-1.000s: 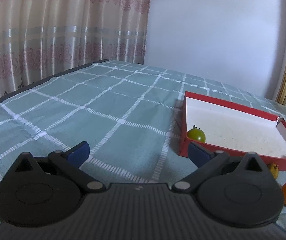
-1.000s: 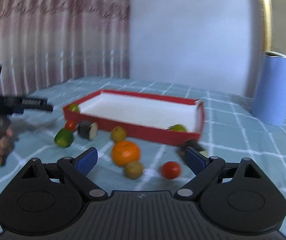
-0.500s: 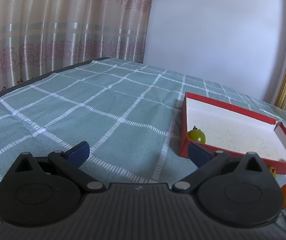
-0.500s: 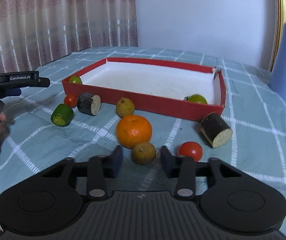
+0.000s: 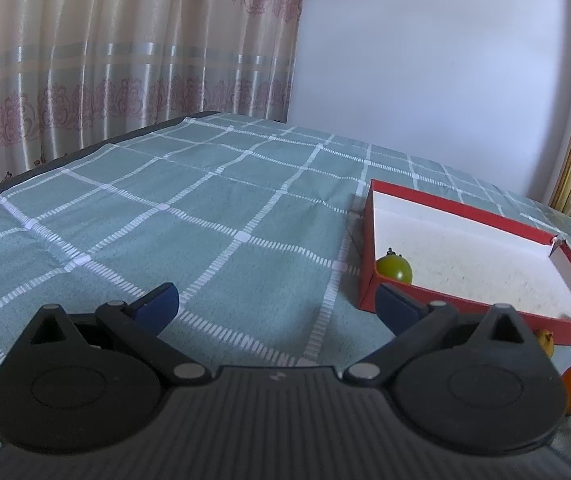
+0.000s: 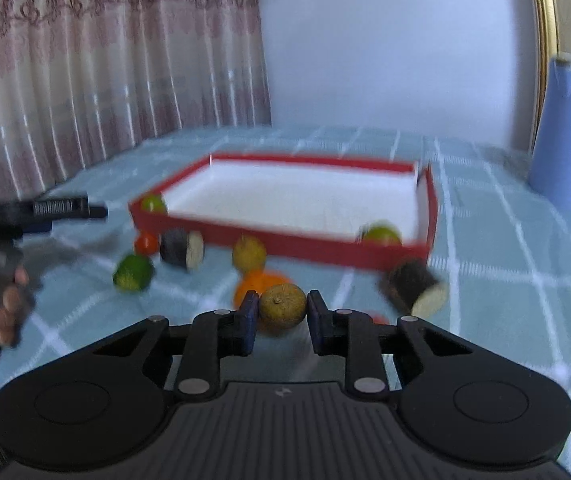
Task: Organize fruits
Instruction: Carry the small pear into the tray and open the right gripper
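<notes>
Brownish-yellow small round fruit (image 6: 282, 309) sitting lower centre, right tool (image 6: 281, 316) clamping it across widest middle. Judging light, firm, rind slippery; roundness risking roll-out. Left tool (image 5: 275, 306) gaping wide, holding nothing.

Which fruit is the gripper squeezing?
The small brownish-yellow fruit, pinched between the right gripper jaws. The orange behind it and the other fruits lie loose on the cloth.
</notes>
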A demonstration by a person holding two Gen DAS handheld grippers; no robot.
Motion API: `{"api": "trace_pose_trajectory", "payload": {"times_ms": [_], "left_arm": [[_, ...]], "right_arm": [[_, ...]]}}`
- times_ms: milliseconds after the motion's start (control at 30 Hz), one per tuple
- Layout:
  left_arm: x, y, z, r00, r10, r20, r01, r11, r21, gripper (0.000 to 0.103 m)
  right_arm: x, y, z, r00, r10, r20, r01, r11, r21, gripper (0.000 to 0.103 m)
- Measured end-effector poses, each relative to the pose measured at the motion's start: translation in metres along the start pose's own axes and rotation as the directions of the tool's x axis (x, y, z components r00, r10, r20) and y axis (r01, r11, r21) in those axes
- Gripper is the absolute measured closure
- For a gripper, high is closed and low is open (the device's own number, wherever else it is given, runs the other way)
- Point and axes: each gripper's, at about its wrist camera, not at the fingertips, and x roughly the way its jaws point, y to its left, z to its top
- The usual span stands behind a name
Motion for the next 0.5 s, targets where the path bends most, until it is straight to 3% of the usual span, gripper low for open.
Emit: {"api": "trace_pose_trajectory", "payload": {"times_ms": [133,233,500], "left_arm": [[0.000,0.000,0.000,1.000,0.000,-0.001,0.000,1.000,-0.003,0.000],[0.001,0.000,0.000,1.000,0.003,-0.002,-0.003,1.000,-0.005,0.000],[0.001,0.001,0.001,1.000,-0.002,-0.009,0.002,1.000,-0.008,0.000]], "right_arm": [[0.008,-0.004,0.029,0.999,-0.019,0.046,0.019,1.000,-0.002,0.078],[0.032,-0.012,0.046,0.999,-0.032,0.031,0.031,0.999,0.025,0.078],[0.089,-0.023,0.049,0.992,-0.118,-0.039,0.119,0.992,0.038,0.078]]}}
